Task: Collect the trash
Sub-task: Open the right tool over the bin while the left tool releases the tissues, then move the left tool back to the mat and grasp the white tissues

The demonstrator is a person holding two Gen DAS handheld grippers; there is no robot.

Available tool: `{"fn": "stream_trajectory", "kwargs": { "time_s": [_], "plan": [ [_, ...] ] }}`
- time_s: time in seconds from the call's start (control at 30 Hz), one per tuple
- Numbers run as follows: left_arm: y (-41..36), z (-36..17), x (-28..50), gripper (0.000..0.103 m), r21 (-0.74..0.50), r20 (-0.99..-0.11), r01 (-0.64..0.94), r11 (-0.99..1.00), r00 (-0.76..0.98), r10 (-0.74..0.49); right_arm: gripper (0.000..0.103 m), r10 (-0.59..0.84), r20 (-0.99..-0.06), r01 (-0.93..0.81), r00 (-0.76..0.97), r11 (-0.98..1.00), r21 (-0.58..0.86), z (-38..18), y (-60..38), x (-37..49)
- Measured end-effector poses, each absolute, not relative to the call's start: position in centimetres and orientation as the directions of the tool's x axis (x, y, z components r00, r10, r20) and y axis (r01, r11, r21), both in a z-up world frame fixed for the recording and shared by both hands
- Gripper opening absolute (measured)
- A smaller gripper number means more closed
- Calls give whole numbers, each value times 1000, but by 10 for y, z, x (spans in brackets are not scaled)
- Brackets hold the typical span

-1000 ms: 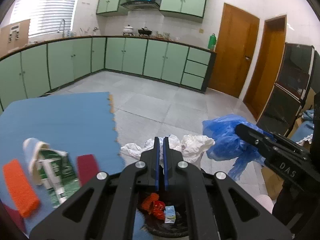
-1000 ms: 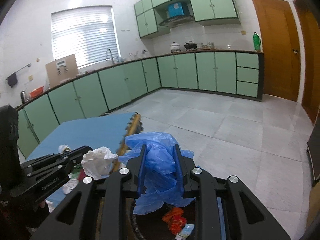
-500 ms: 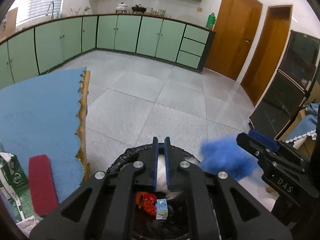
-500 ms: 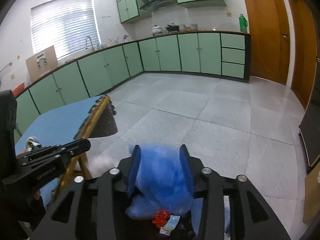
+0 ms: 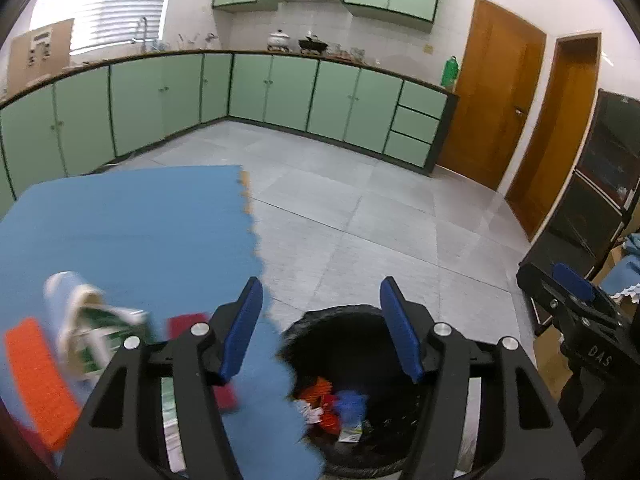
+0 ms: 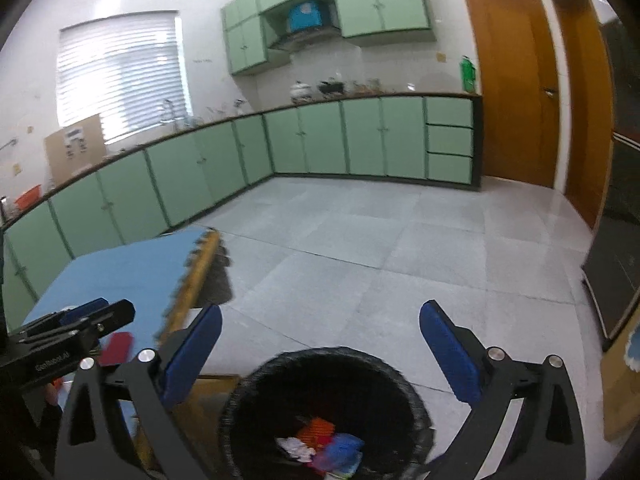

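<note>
A black-lined trash bin (image 5: 340, 320) (image 6: 248, 392) stands on the floor beside the blue table. Inside lie the white tissue (image 6: 296, 449), the blue plastic bag (image 6: 340, 450) (image 5: 352, 400) and red-orange wrappers (image 6: 318, 430). My left gripper (image 5: 322, 326) is open and empty above the table's edge and the bin. My right gripper (image 6: 320, 344) is open and empty above the bin. On the table lie a green-and-white carton (image 5: 100, 328), an orange sponge (image 5: 36, 376) and a red sponge (image 5: 188, 322).
The blue table (image 5: 120, 224) has a wooden edge (image 6: 196, 276). Grey tiled floor (image 6: 360, 240) runs to green cabinets (image 5: 280, 96). Wooden doors (image 5: 488, 92) and a dark cabinet (image 5: 600, 184) stand at the right.
Both grippers opened. The white tissue left my left gripper and the blue bag left my right gripper; both now lie in the bin. The grippers have lifted a little.
</note>
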State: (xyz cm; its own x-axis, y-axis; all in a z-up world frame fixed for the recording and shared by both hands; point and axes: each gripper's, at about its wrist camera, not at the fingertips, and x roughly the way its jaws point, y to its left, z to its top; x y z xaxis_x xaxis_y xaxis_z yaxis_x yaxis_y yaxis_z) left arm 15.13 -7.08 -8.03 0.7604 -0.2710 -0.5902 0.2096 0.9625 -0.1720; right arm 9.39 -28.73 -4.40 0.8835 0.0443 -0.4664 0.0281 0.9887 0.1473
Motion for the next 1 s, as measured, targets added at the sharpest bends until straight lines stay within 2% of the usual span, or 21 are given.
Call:
{"fn": "stream_trajectory", "kwargs": {
  "time_s": [0.43,1.0],
  "plan": [
    [18,-61,61,65,-101,-589,39,994,803,-91,97,190,-449,-126,873,977,170,-39,-205,62],
    [39,-97,10,66,-118,-653,-20,993,755,-62,97,240,-480,-177,844,969,174,-58,-170,40]
  ]
}}
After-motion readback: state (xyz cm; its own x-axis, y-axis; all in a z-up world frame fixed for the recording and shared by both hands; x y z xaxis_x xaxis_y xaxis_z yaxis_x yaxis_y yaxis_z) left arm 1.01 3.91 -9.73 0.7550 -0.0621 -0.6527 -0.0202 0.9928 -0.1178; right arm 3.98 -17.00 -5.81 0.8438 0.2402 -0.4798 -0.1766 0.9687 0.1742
